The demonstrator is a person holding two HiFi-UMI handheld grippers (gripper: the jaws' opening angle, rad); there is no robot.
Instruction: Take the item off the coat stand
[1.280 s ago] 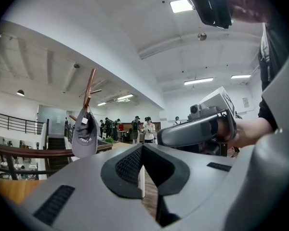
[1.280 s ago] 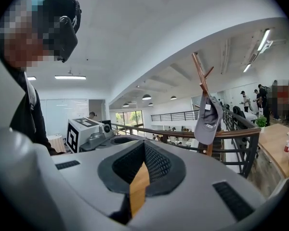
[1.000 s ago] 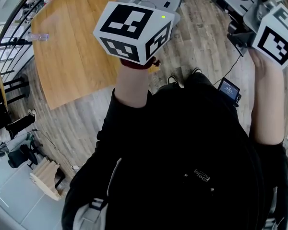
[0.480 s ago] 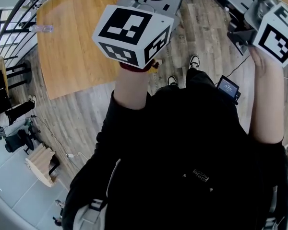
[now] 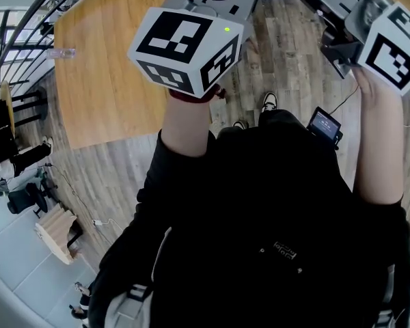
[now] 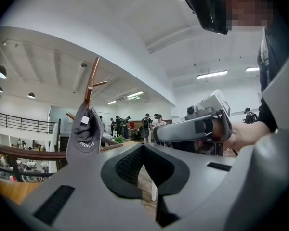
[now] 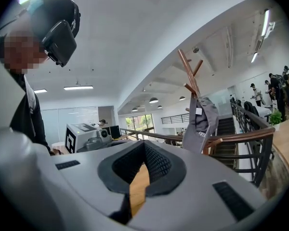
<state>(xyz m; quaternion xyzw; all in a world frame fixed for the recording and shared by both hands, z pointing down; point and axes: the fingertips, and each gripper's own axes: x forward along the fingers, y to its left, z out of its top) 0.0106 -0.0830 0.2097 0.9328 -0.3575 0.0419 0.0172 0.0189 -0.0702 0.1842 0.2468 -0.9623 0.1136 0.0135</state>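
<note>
A grey cap [image 6: 86,131] hangs from a peg of the wooden coat stand [image 6: 90,81], left of centre in the left gripper view and some way beyond the jaws. The right gripper view shows the same cap [image 7: 203,121] on the coat stand [image 7: 189,71], to the right and out of reach. My left gripper [image 6: 144,150] is shut with nothing in it. My right gripper [image 7: 144,150] is also shut and empty. In the head view both are held up high, left gripper [image 5: 188,46] and right gripper [image 5: 389,46], with their jaws cut off by the top edge.
A wooden table [image 5: 109,67] with a small clear bottle [image 5: 58,52] stands below on plank flooring. A curved railing [image 7: 250,138] runs by the stand. People [image 6: 147,124] stand far off in the hall. A small screen device [image 5: 326,125] hangs at my right side.
The head view has shifted slightly over the floor and table. A shoe has stepped forward. Both grippers keep their raised positions and stay shut.
</note>
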